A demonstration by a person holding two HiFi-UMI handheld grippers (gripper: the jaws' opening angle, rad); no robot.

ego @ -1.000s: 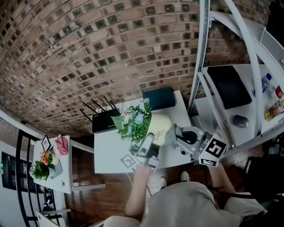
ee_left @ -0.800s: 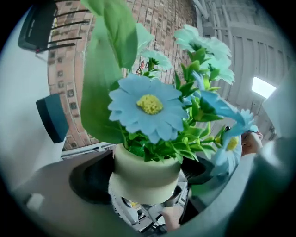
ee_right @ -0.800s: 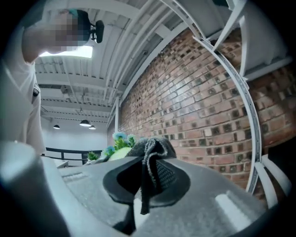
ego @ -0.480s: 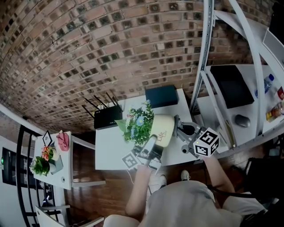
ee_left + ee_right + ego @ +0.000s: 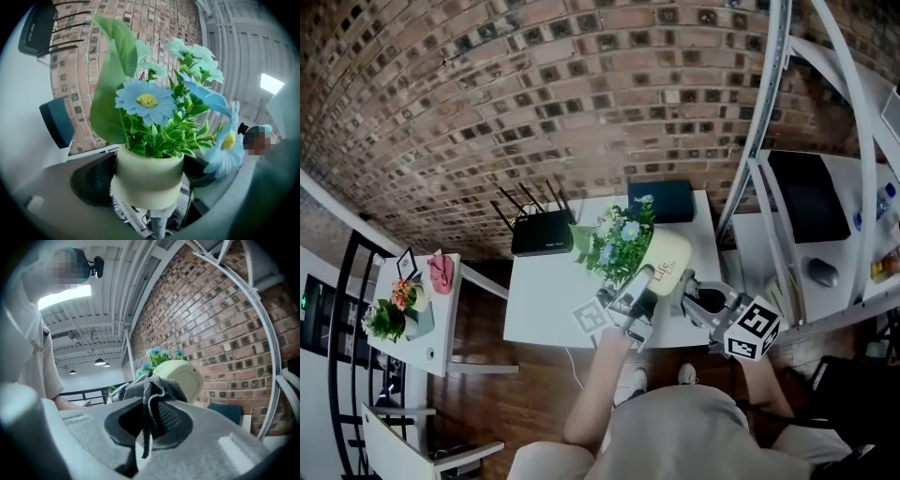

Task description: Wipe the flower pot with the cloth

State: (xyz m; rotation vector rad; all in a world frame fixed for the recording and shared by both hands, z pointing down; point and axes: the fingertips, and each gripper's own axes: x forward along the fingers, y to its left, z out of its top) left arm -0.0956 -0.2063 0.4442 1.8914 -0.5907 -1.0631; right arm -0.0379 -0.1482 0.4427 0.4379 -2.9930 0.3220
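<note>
A cream flower pot (image 5: 667,259) with blue flowers and green leaves (image 5: 619,244) is tilted above the white table (image 5: 546,302). My left gripper (image 5: 647,291) is shut on the pot (image 5: 147,180), with one jaw on each side of its body. My right gripper (image 5: 150,420) is shut on a bunched grey cloth (image 5: 157,401). The cloth's free end lies against the base of the pot (image 5: 183,376). In the head view the right gripper (image 5: 698,295) sits just right of the pot. A strip of the cloth (image 5: 159,220) shows under the pot.
A black router (image 5: 540,234) and a dark blue box (image 5: 666,200) lie at the table's back edge by the brick wall. A white metal frame (image 5: 759,141) stands to the right, with a black screen (image 5: 811,197) behind it. On the left, a side shelf (image 5: 436,352) holds a pink cloth and a second plant.
My right gripper with the cloth has sunk lower beside the pot's base. The left gripper keeps the same hold on the tilted pot.
</note>
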